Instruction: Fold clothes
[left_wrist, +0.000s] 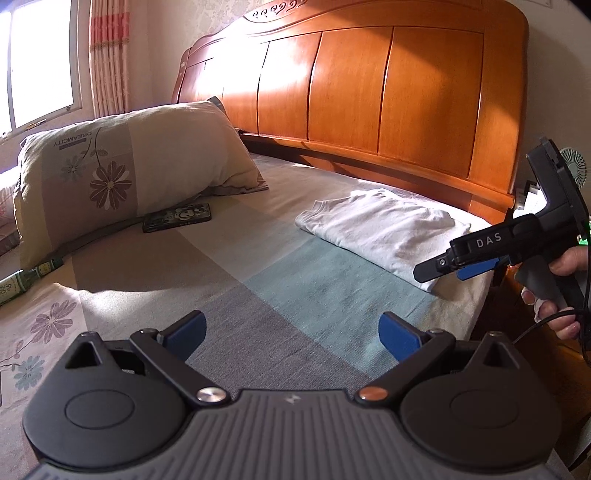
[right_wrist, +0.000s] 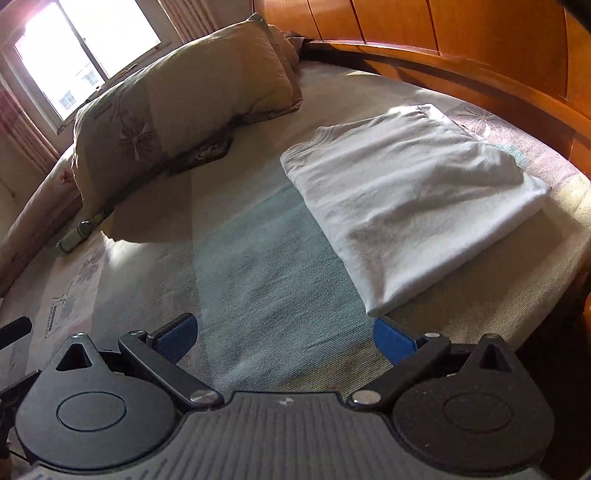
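Folded white shirt (right_wrist: 410, 199) lies on bed (right_wrist: 258, 258) by headboard, ahead & to the right of both tools. Right tool (right_wrist: 286, 336) nearer, at its corner; left tool (left_wrist: 291, 332) farther. Both wide open, empty.

Harsh sunlight from the blown-out window (left_wrist: 40, 62), glare across the headboard (left_wrist: 236, 70), deep pillow (left_wrist: 122, 170) shadow, fisheye-bent edges.

Bedroom. Orange wooden headboard (left_wrist: 369, 92), panelled, carved along top. Bed sheet (left_wrist: 258, 266) in beige, grey, teal blocks with flower print. Window (left_wrist: 37, 62) at left, strong sunlight streaming in; pink-striped curtain (left_wrist: 109, 55) beside it. Pale patterned wall (left_wrist: 192, 18) behind.
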